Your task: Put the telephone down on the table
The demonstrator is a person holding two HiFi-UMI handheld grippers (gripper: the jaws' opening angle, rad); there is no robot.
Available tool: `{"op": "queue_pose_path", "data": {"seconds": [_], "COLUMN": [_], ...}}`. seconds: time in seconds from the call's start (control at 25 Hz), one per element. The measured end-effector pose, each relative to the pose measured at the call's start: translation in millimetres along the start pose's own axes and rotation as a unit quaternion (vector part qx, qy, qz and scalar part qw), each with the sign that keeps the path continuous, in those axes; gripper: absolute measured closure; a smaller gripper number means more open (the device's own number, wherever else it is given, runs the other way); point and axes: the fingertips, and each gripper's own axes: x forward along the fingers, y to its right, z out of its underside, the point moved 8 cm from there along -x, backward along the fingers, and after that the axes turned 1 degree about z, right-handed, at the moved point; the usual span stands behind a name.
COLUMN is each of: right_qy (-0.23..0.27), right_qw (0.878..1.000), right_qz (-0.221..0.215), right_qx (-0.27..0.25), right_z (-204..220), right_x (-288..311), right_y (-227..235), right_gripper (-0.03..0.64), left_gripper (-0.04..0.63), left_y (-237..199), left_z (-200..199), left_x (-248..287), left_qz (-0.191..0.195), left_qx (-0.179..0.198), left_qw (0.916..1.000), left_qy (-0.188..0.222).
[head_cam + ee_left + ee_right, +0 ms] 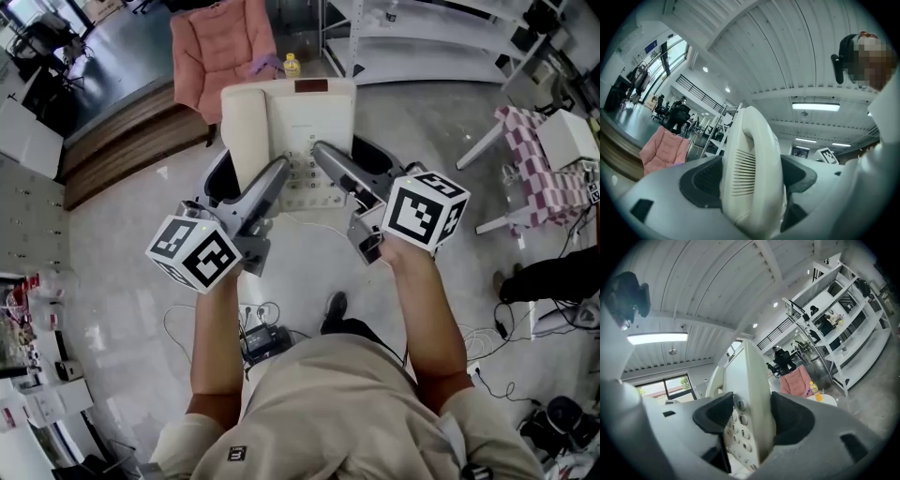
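A cream desk telephone [289, 120] is held off the floor between both grippers, its keypad [302, 173] facing up at me. My left gripper [275, 175] is shut on its left side. In the left gripper view the ribbed handset [751, 161] fills the gap between the dark pads of that gripper [750, 185]. My right gripper [325, 156] is shut on the telephone's right edge. The right gripper view has that edge [752, 380] clamped in the gripper [750, 420], with number keys [738, 422] beside the left pad.
A yellow bottle [292, 65] stands on a small white table [826, 400] mostly hidden behind the telephone. A pink armchair [223, 47] sits beyond it. White shelving [441, 37] is at the back right, a checked stool [534, 164] at right, and cables [262, 333] lie on the floor.
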Motion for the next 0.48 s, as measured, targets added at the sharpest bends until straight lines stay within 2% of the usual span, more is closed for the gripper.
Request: {"op": "queue_pose_path", "data": {"seconds": [0.16, 0.32, 0.48], "right_qy": [-0.002, -0.002, 0.002], "right_qw": [1.0, 1.0, 1.0], "right_qz": [-0.01, -0.017, -0.022], "right_qx": [0.004, 0.012, 0.015], "right_z": [-11.2, -19.0, -26.5], "right_x": [1.1, -2.4, -7.0], "right_y": [19.8, 34.9, 49.2], "right_gripper": [0.38, 0.38, 0.38], "left_gripper": [0.235, 0.235, 0.235], "left_y": [0.3, 8.8, 12.9], "left_z": [3.2, 2.2, 6.0], "left_x": [20.5, 35.8, 51.4], "left_qz": [-0.003, -0.016, -0.014], "left_qx": [0.001, 0.007, 0.009], "left_qw": [0.9999, 0.9998, 0.9999], "left_qy": [0.011, -0.005, 0.0]}}
